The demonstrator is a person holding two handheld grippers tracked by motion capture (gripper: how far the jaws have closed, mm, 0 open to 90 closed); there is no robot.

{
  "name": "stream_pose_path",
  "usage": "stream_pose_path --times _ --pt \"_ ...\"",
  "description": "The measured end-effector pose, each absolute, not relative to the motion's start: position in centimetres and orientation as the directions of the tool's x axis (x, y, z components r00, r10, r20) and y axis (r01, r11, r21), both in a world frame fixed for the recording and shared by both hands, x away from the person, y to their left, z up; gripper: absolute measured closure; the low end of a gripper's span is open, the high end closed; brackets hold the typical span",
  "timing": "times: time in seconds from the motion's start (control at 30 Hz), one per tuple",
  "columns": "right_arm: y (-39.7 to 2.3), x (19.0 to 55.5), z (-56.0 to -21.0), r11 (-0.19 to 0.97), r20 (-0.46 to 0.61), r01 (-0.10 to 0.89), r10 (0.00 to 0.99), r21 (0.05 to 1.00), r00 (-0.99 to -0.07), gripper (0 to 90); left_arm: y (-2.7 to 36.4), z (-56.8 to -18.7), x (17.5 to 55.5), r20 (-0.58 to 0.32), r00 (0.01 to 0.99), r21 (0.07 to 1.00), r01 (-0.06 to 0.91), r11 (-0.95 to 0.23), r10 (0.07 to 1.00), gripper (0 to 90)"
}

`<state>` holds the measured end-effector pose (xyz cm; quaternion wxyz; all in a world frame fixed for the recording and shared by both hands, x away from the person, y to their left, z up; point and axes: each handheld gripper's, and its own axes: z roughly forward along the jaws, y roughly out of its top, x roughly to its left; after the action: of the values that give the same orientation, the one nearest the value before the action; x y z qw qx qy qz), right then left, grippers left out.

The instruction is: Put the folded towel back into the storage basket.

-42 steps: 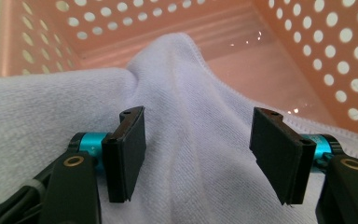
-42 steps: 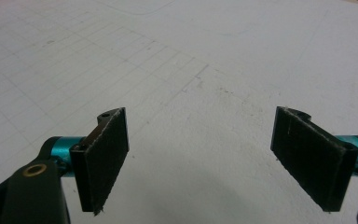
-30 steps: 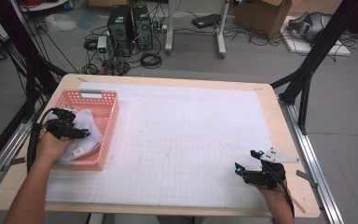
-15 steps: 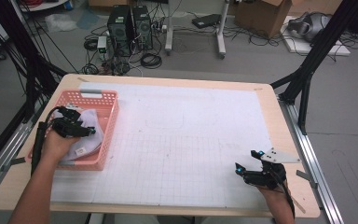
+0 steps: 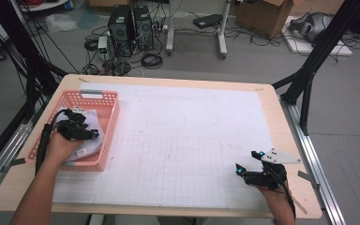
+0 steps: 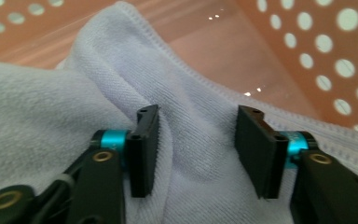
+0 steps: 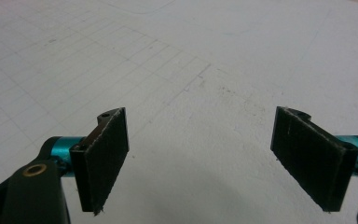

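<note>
The towel (image 6: 51,107) is soft looped cloth, matt, with a stitched hem. The basket (image 6: 270,51) is glossy perforated plastic. The table (image 5: 168,80) has a pale wood rim under a matt gridded sheet (image 7: 177,60). The fingers (image 7: 103,158) carry rough matt black pads.

Basket walls (image 5: 113,123) around left tool (image 5: 85,133)

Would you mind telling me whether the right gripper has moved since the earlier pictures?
No. The right gripper sits at the same spot near the table's near right edge, over the white grid mat, with its jaws open.
</note>
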<state>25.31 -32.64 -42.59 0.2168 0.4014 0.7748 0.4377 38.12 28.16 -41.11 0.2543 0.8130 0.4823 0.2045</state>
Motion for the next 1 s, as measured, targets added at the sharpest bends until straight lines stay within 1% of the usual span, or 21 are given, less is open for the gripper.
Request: stream_pose_path --times 0.03,0.1,0.13,0.2,0.23,0.27,0.33,0.37,0.4,0.43,0.47,0.5,0.53,0.6,0.63,0.7,0.77,0.83,0.9,0.97,1.0 --pt "-32.6 25.3 -42.6 0.295 0.015 0.432 0.811 0.852 -0.584 17.9 28.1 -41.1 38.1 0.091 0.480 0.609 0.666 -0.430 0.872 56.2" --pt "-32.6 25.3 -42.6 0.294 0.019 0.435 0.811 0.851 -0.585 17.9 28.1 -41.1 38.1 0.087 0.496 0.611 0.658 -0.439 0.864 57.3" --pt "-32.6 25.3 -42.6 0.294 0.019 0.434 0.811 0.851 -0.585 17.9 28.1 -41.1 38.0 0.080 0.512 0.616 0.649 -0.446 0.855 59.4" --pt "-32.6 25.3 -42.6 0.295 0.018 0.435 0.811 0.851 -0.585 17.9 28.1 -41.1 38.0 0.054 0.559 0.633 0.622 -0.461 0.827 60.5" --pt "-32.6 25.4 -42.6 0.296 0.017 0.433 0.810 0.852 -0.586 17.9 28.0 -41.2 37.9 0.046 0.615 0.650 0.579 -0.491 0.787 62.9" --pt "-32.6 25.4 -42.6 0.296 0.017 0.433 0.810 0.852 -0.586 17.9 28.0 -41.2 37.9 0.046 0.615 0.650 0.579 -0.491 0.787 63.3" --pt "-32.6 25.4 -42.6 0.297 0.016 0.433 0.810 0.851 -0.586 18.0 28.0 -41.1 37.8 0.059 0.639 0.663 0.549 -0.509 0.767 62.8" --pt "-32.7 25.4 -42.6 0.296 0.016 0.432 0.810 0.852 -0.587 17.9 28.2 -40.8 37.8 0.057 0.612 0.681 0.554 -0.479 0.789 56.4" --pt "-32.7 25.4 -42.6 0.295 0.016 0.433 0.811 0.852 -0.584 17.9 28.4 -40.5 37.7 0.054 0.583 0.695 0.561 -0.450 0.811 52.7" --pt "-32.7 25.4 -42.6 0.295 0.016 0.433 0.811 0.852 -0.584 17.9 28.4 -40.5 37.7 0.054 0.583 0.695 0.561 -0.450 0.811 49.6" --pt "-32.7 25.3 -42.6 0.292 0.019 0.435 0.813 0.852 -0.582 17.9 28.7 -40.1 37.6 0.039 0.550 0.715 0.568 -0.408 0.834 44.8" --pt "-32.7 25.3 -42.6 0.292 0.019 0.435 0.813 0.852 -0.582 17.9 29.1 -39.6 37.4 0.021 0.513 0.732 0.577 -0.363 0.858 44.8" --pt "-32.8 25.3 -42.6 0.289 0.022 0.438 0.814 0.851 -0.580 17.9 29.5 -39.2 37.2 0.011 0.484 0.745 0.579 -0.330 0.875 41.3" --pt "-32.9 25.4 -42.6 0.290 0.018 0.433 0.814 0.854 -0.580 17.9 30.6 -38.4 36.6 -0.001 0.430 0.782 0.563 -0.268 0.903 42.5" --pt "-32.8 25.4 -42.6 0.287 0.021 0.435 0.815 0.853 -0.579 17.9 31.6 -37.8 36.0 -0.018 0.380 0.797 0.564 -0.217 0.925 44.4" --pt "-32.8 25.4 -42.6 0.288 0.023 0.438 0.814 0.852 -0.580 17.9 32.2 -37.8 35.7 -0.039 0.381 0.791 0.577 -0.205 0.924 51.4" --pt "-32.6 25.4 -42.6 0.291 0.020 0.435 0.812 0.852 -0.583 17.9 32.4 -38.0 35.7 -0.032 0.374 0.776 0.593 -0.213 0.927 56.0" --pt "-32.5 25.4 -42.6 0.293 0.021 0.436 0.810 0.851 -0.585 18.0 32.7 -38.4 36.0 -0.031 0.321 0.744 0.640 -0.193 0.946 57.3" --pt "-32.4 25.4 -42.6 0.295 0.022 0.439 0.810 0.849 -0.587 18.0 32.7 -38.6 36.3 -0.014 0.281 0.734 0.654 -0.181 0.960 56.5" --pt "-32.4 25.4 -42.7 0.294 0.023 0.440 0.810 0.848 -0.586 17.9 32.6 -39.2 36.8 0.039 0.229 0.702 0.686 -0.190 0.973 54.6" --pt "-32.5 25.4 -42.7 0.295 0.023 0.441 0.810 0.848 -0.585 18.0 32.7 -39.8 37.3 0.067 0.186 0.675 0.715 -0.182 0.980 53.7"
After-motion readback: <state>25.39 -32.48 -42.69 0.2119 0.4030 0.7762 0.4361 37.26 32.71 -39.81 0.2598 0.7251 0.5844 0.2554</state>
